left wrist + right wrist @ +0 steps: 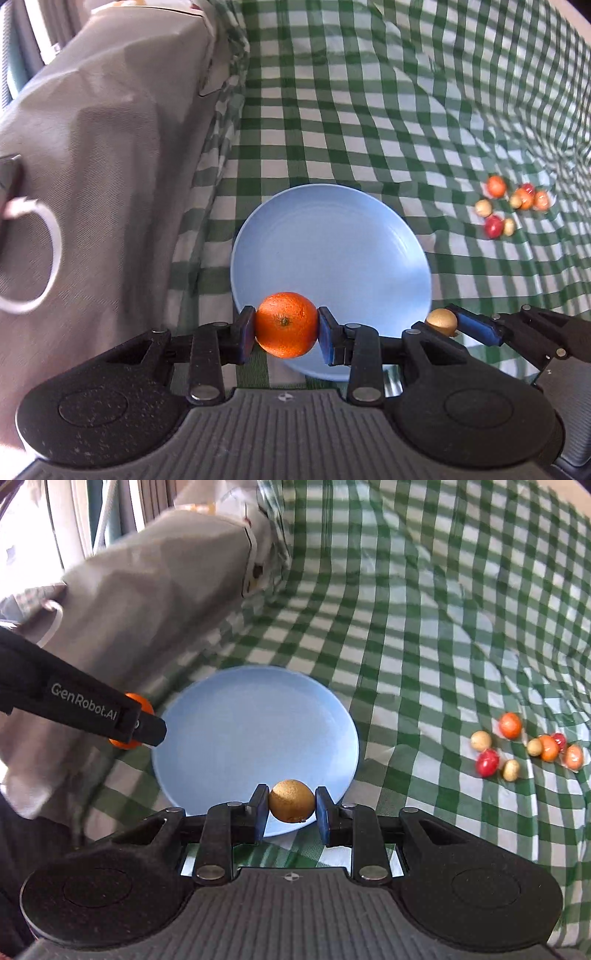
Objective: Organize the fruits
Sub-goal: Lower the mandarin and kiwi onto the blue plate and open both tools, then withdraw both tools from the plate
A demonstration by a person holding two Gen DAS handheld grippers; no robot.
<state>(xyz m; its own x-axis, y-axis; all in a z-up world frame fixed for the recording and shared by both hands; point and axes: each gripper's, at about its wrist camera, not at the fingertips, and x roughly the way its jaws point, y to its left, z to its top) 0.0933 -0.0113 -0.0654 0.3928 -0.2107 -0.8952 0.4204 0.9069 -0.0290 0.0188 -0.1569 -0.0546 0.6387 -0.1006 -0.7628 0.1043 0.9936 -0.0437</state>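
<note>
My left gripper is shut on an orange and holds it over the near left rim of the blue plate. My right gripper is shut on a brown kiwi over the plate's near edge. In the left wrist view the right gripper with the kiwi shows at the plate's right rim. In the right wrist view the left gripper and the orange show at the plate's left rim. The plate holds no fruit.
A green checked cloth covers the table. Several small red, orange and tan fruits lie in a cluster to the right, also in the right wrist view. A grey covered box stands left of the plate.
</note>
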